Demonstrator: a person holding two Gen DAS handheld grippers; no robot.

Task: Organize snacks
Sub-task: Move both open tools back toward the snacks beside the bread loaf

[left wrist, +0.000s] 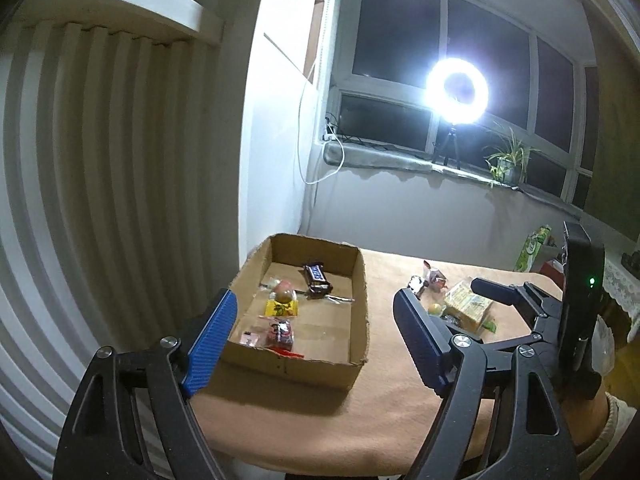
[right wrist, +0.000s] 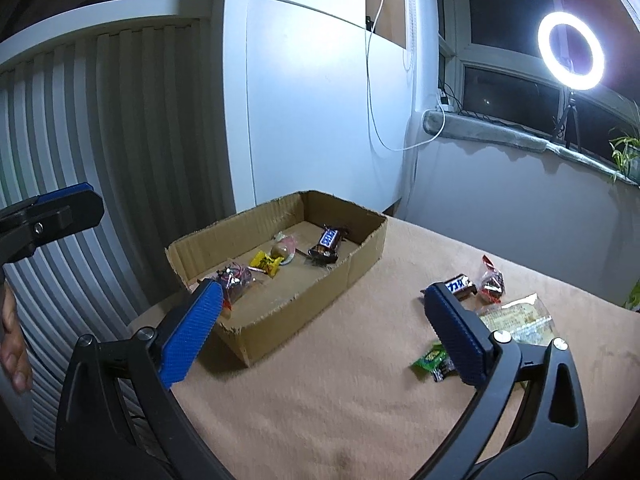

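Left gripper [left wrist: 316,322] wide and empty, right gripper [right wrist: 322,330] likewise, cardboard box [right wrist: 362,268] holding perhaps four snacks

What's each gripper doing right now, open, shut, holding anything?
Left gripper: open, nothing between its fingers, above the near end of the cardboard box.
Right gripper: open wide, empty, over the table between the box and the loose snacks.

The right gripper's finger [right wrist: 456,340] covers part of a green candy [right wrist: 430,360] and a chocolate bar [right wrist: 460,286]. The picture's left edge cuts off a hand [right wrist: 14,340]. Wrapper print is too small to read.
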